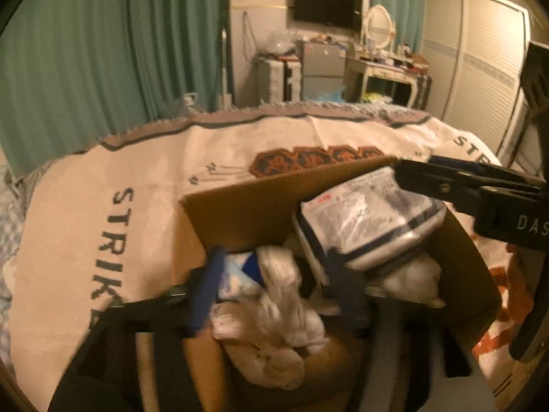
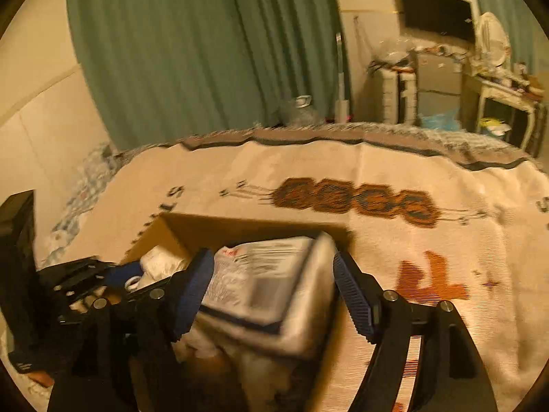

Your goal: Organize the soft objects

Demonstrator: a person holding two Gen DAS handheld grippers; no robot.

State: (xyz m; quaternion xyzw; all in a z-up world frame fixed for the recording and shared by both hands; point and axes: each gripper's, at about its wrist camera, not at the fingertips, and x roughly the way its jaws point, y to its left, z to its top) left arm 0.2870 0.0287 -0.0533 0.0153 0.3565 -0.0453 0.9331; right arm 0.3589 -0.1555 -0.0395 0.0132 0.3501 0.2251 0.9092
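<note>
We have both grippers over the cardboard box (image 1: 247, 206), which sits on the bed's patterned blanket (image 1: 103, 185). Our left gripper (image 1: 274, 295) has its jaws apart, straddling the crumpled white soft bundle (image 1: 274, 316) just ahead of and below its fingertips; we cannot tell whether a pad touches it. Our right gripper (image 2: 271, 295) is also spread wide, its jaws on either side of the flat plastic-wrapped package (image 2: 267, 288) that lies tilted on top of the box's contents, directly between the fingers and close to them. The frames are blurred, so contact is unclear.

As we judge it, the step is settling the soft things in the box. To do it well we should close on the package across its narrow edge, squarely, since the slick wrap could slide out of a shallow pinch. With the left we should gather the middle of the bundle, not a loose fold, and keep clear of the box wall
</note>
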